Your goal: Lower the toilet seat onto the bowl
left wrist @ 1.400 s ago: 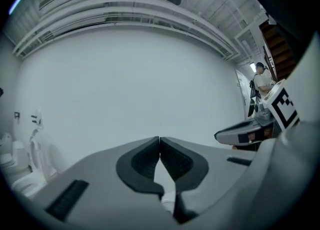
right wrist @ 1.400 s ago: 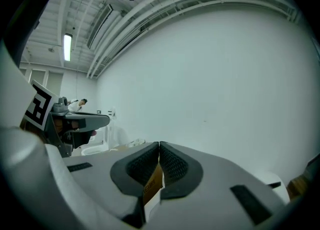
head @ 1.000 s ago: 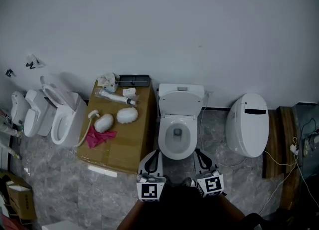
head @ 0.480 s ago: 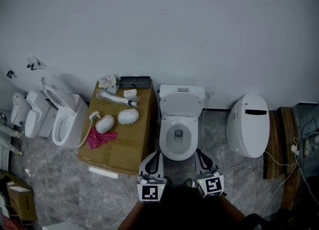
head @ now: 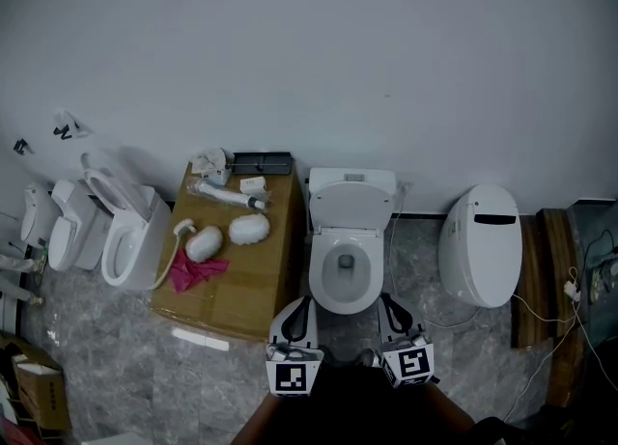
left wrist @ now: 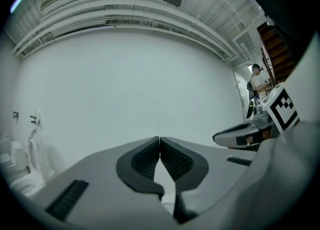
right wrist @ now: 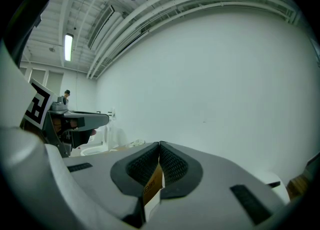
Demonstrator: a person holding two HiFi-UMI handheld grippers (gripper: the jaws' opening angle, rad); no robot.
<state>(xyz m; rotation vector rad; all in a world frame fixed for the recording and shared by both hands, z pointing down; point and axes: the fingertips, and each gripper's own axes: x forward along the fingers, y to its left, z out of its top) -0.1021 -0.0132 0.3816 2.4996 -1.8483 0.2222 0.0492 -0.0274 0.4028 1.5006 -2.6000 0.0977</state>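
In the head view a white toilet stands against the wall, its seat and lid (head: 351, 206) raised upright against the tank above the open bowl (head: 319, 287). My left gripper (head: 302, 297) sits just off the bowl's front left, and my right gripper (head: 385, 296) just off its front right. Neither touches the toilet. The left gripper view shows the left gripper (left wrist: 159, 139) with its pads pressed together and empty, aimed at the bare wall. In the right gripper view the right gripper (right wrist: 159, 144) is shut too, and a cardboard corner shows behind the slit lower down.
A cardboard box (head: 253, 272) left of the toilet carries white parts, a pink cloth (head: 193, 270) and a black tray (head: 261, 159). Another open toilet (head: 130, 233) stands further left. A closed-lid toilet (head: 480, 242) stands to the right, with wooden boards (head: 544, 279) and cables beyond.
The head view has drifted slightly, so the scene sits a little higher and to the right. Both grippers stay shut in front of the bowl.
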